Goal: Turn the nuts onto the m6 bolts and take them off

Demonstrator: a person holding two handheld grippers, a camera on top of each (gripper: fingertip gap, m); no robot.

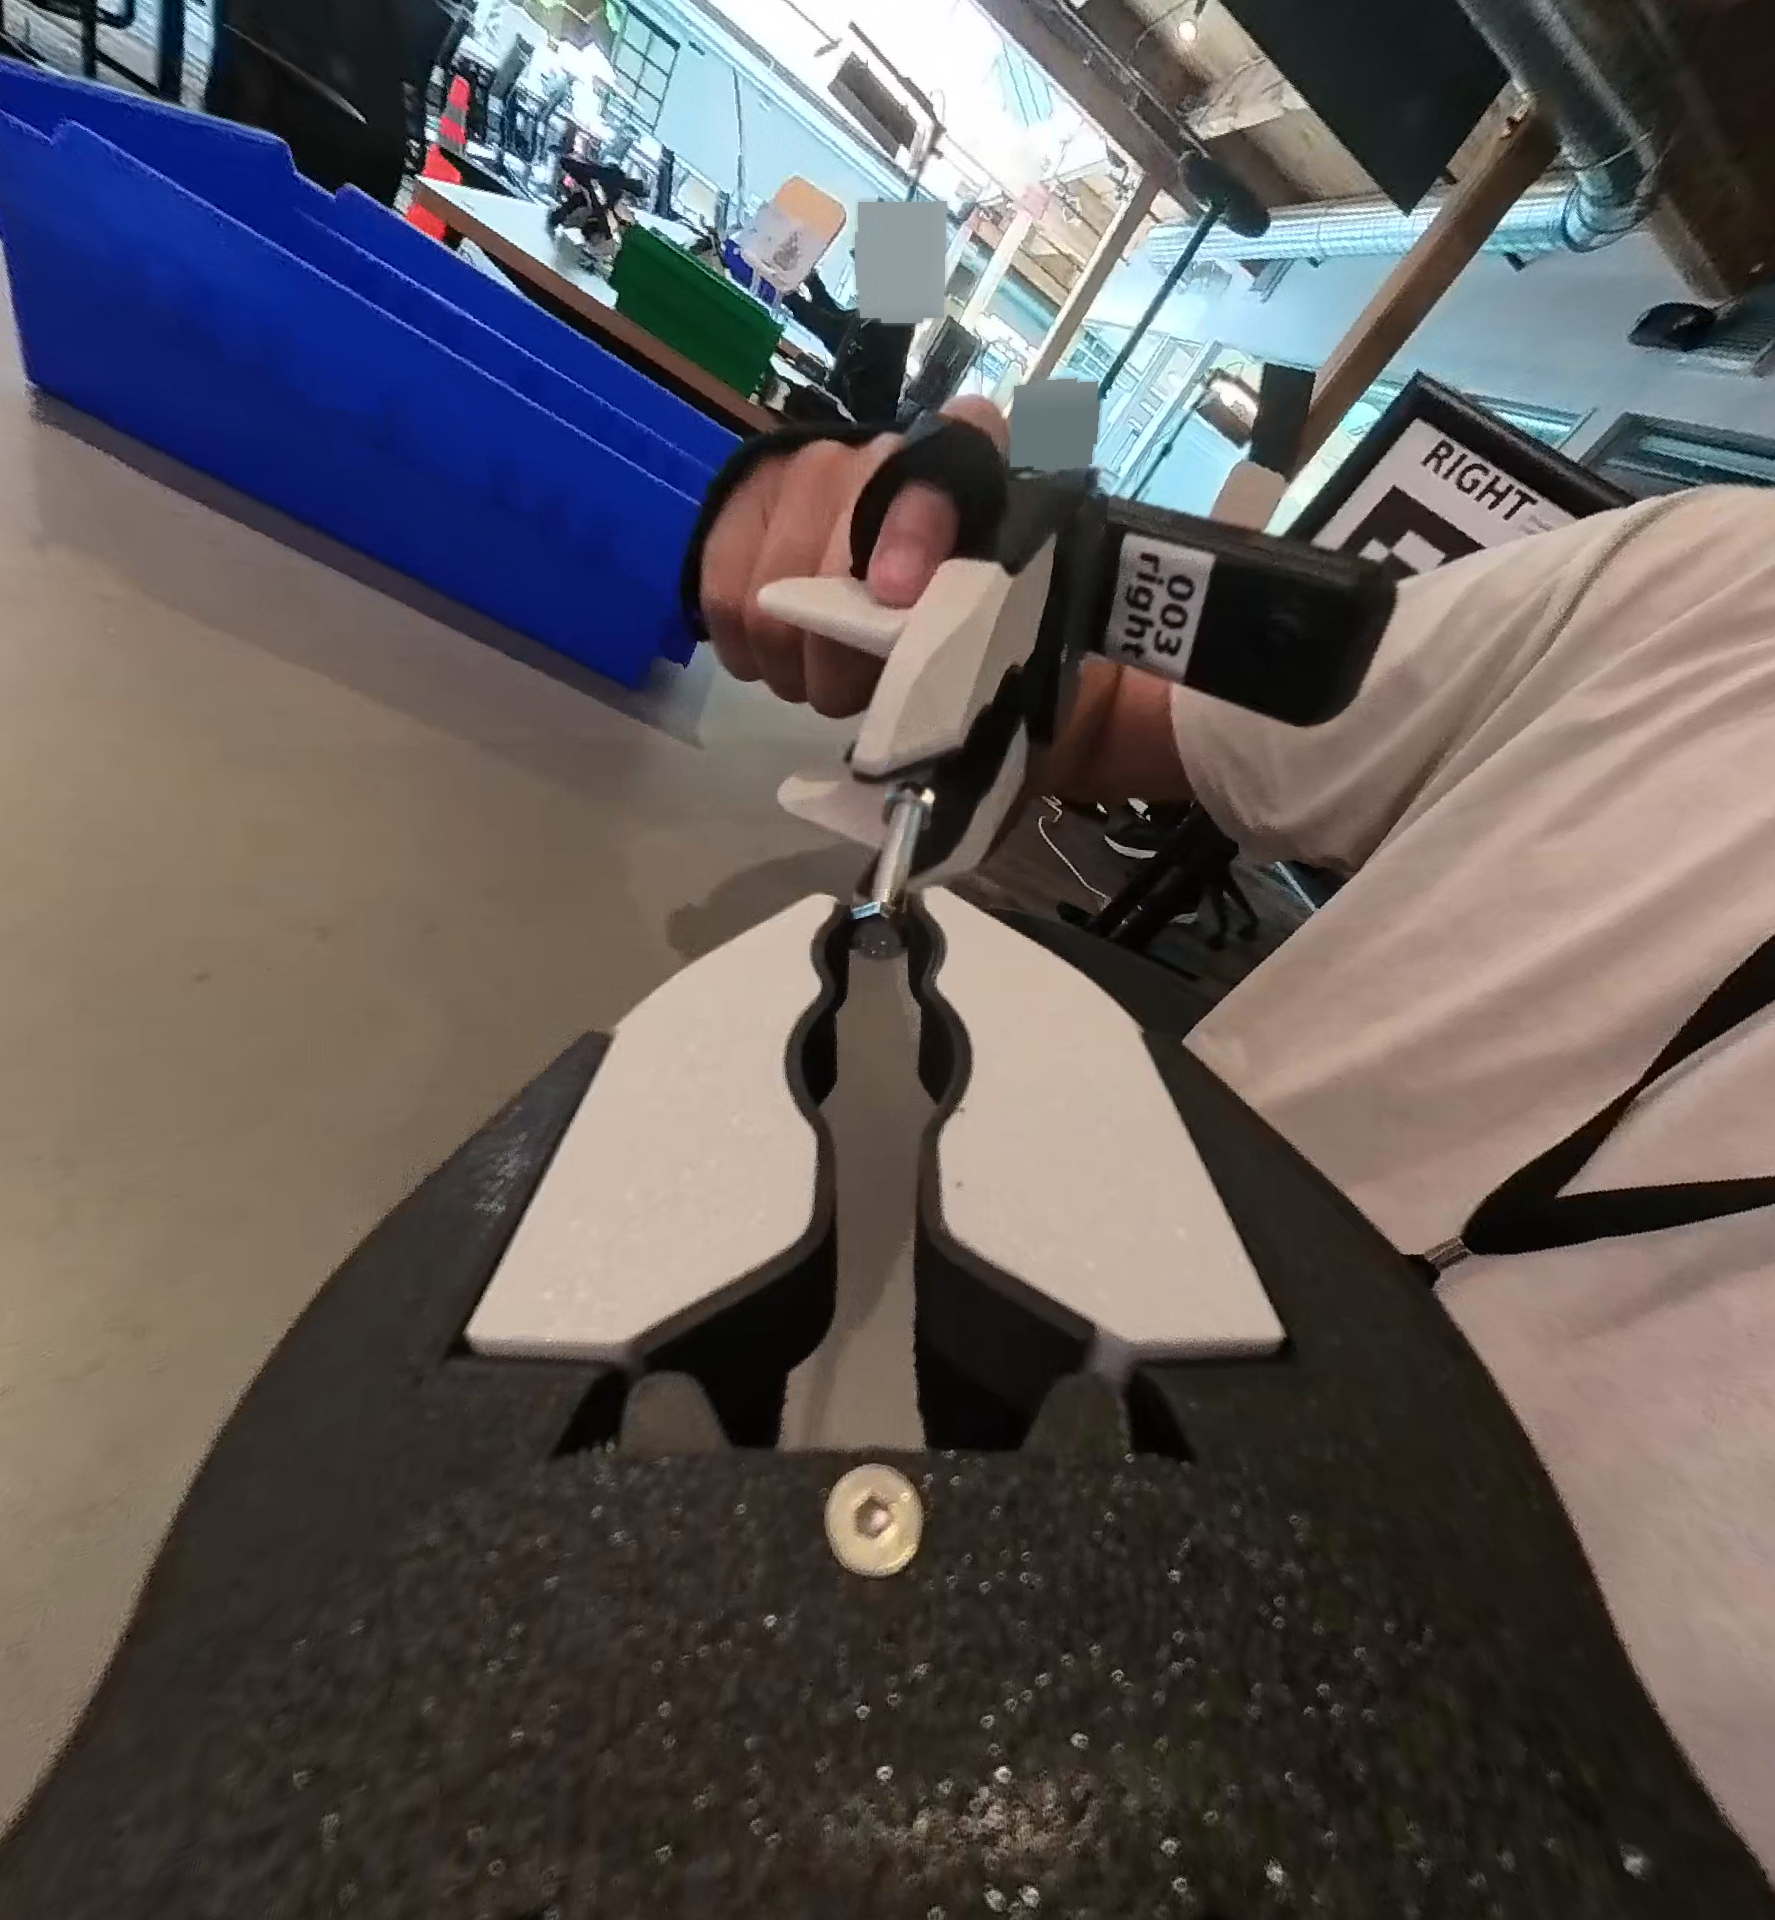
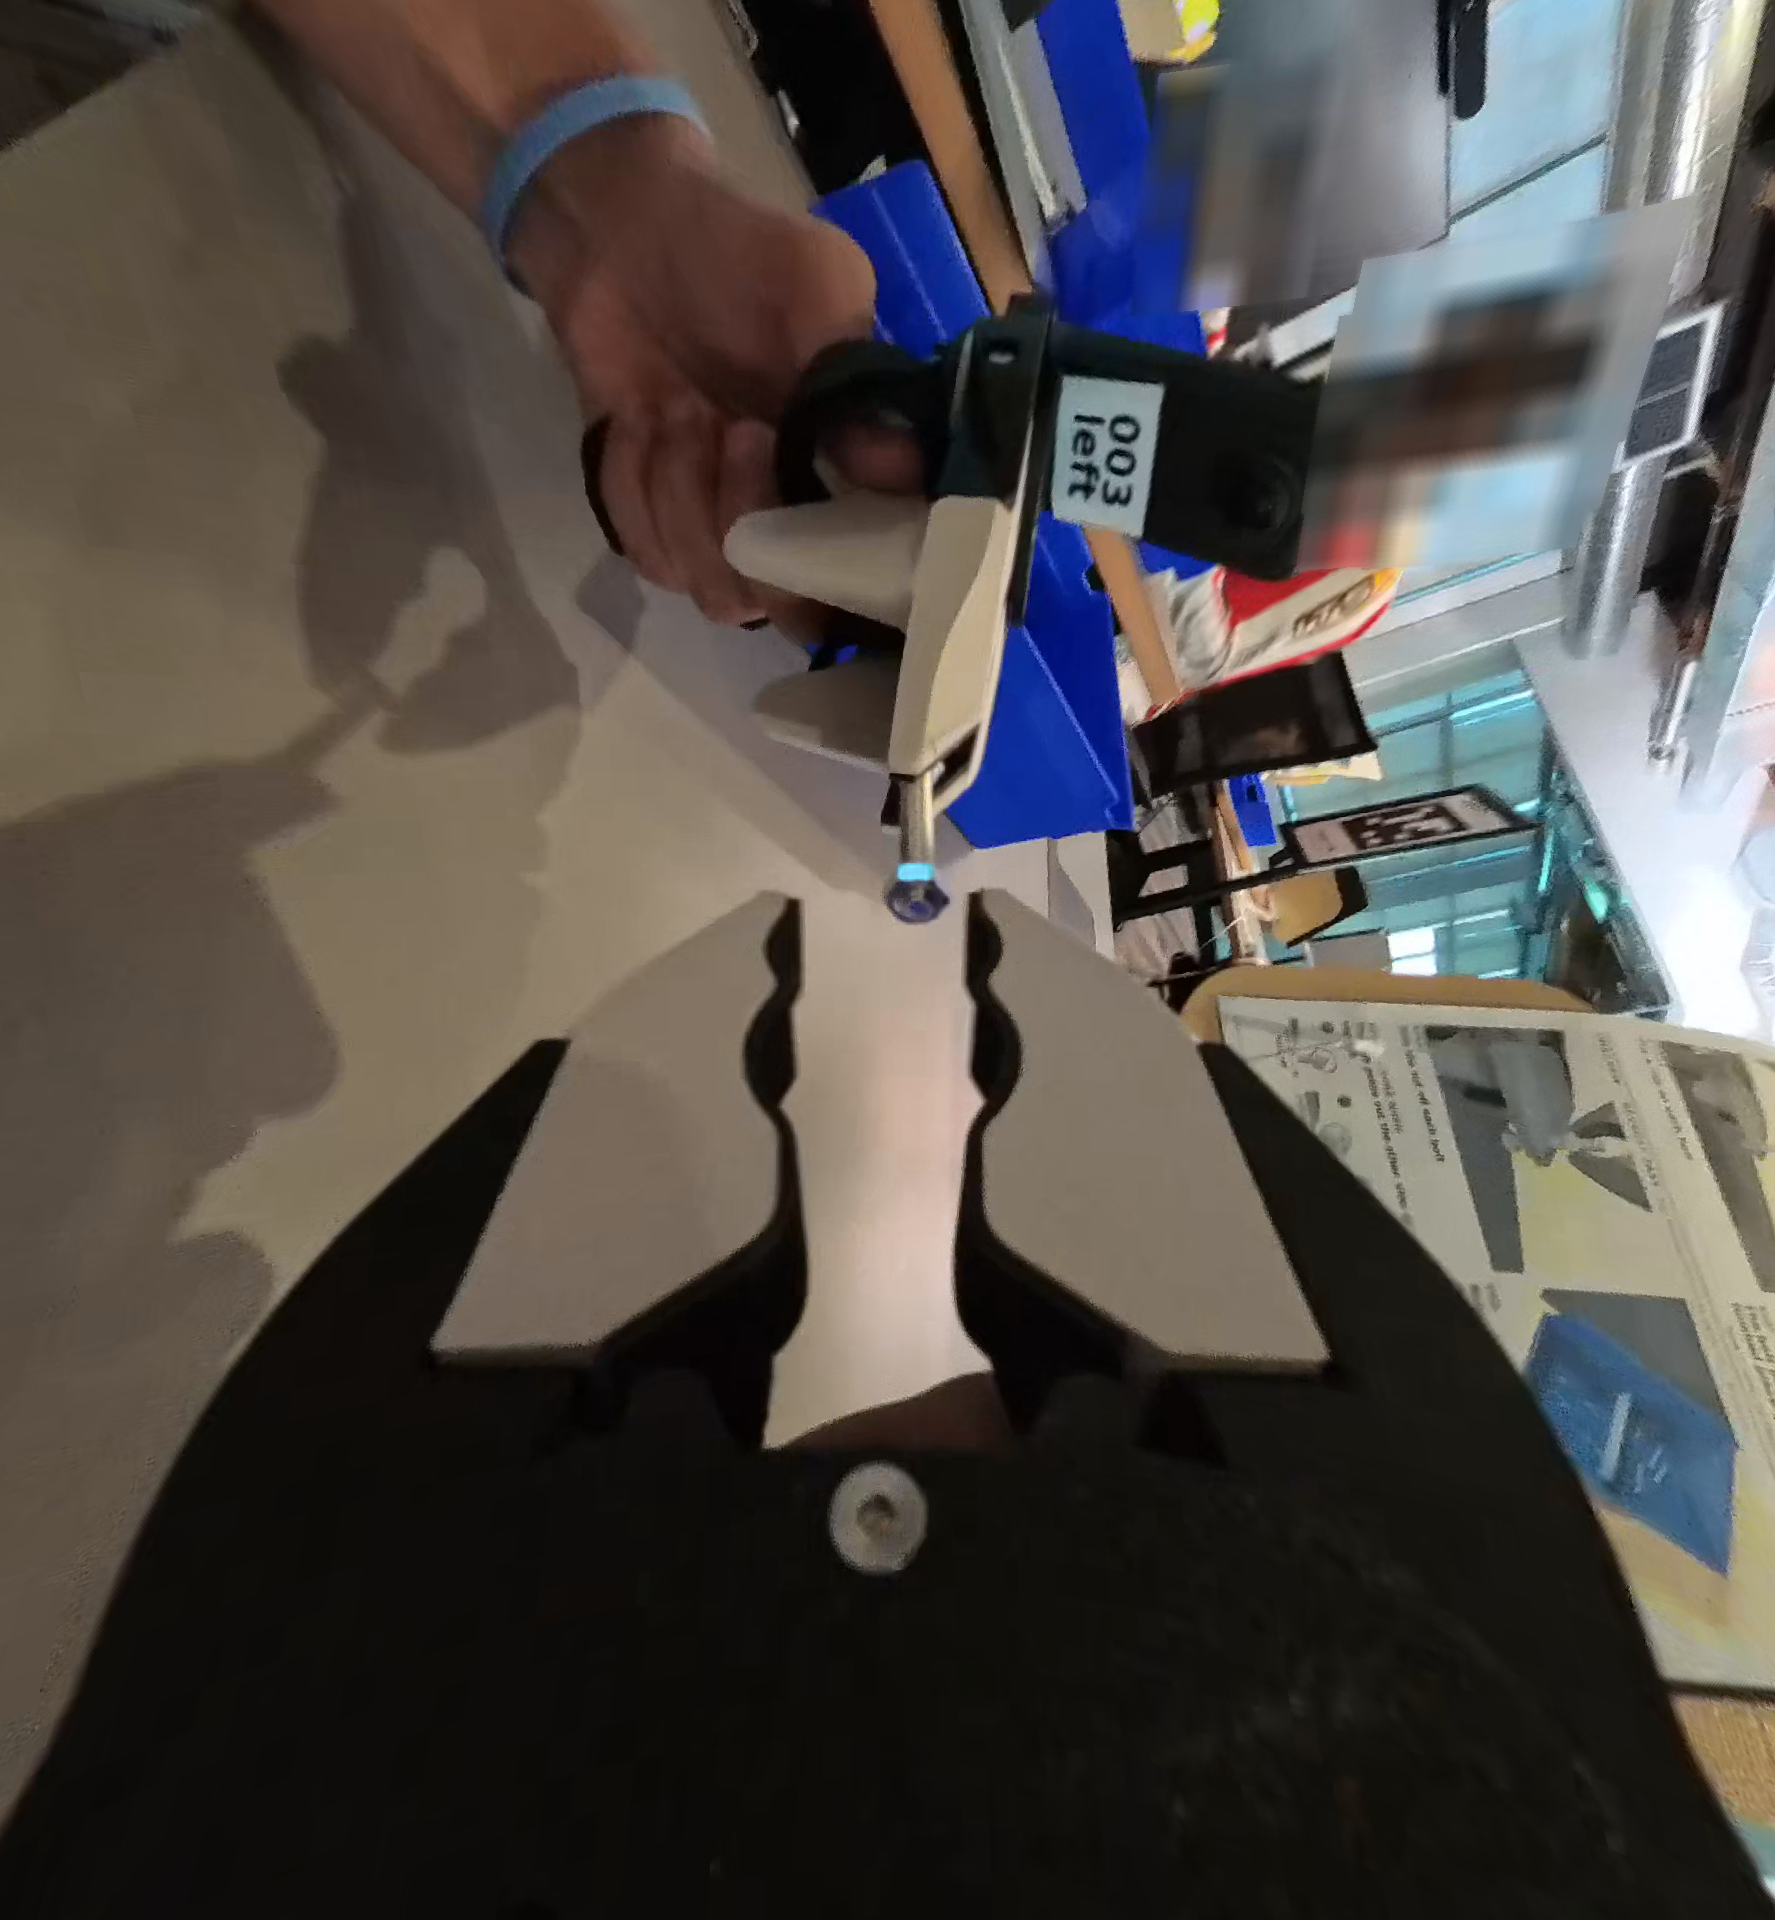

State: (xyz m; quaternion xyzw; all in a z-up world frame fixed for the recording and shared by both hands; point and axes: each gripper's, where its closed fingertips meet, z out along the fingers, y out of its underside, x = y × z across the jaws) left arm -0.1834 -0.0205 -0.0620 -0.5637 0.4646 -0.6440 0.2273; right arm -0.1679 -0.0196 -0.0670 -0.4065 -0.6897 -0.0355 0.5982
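Observation:
My left gripper (image 1: 878, 920) is shut on the head end of a silver bolt (image 1: 893, 862) and holds it above the table. The bolt's shaft points away toward my right gripper (image 1: 898, 795). In the right wrist view the left gripper (image 2: 914, 774) holds the bolt (image 2: 922, 821) with a nut (image 2: 914, 896) on its near end. My right gripper (image 2: 883, 914) is open. The nut sits just beyond its fingertips (image 2: 1008, 935), between them, and neither pad touches it.
A blue bin (image 1: 343, 416) stands on the grey table (image 1: 239, 935) behind the grippers and also shows in the right wrist view (image 2: 1049, 727). A printed instruction sheet (image 2: 1537, 1247) lies at the right. The person's white sleeve (image 1: 1485, 831) is close on the right. Both grippers' tips are close together, under 4 cm apart.

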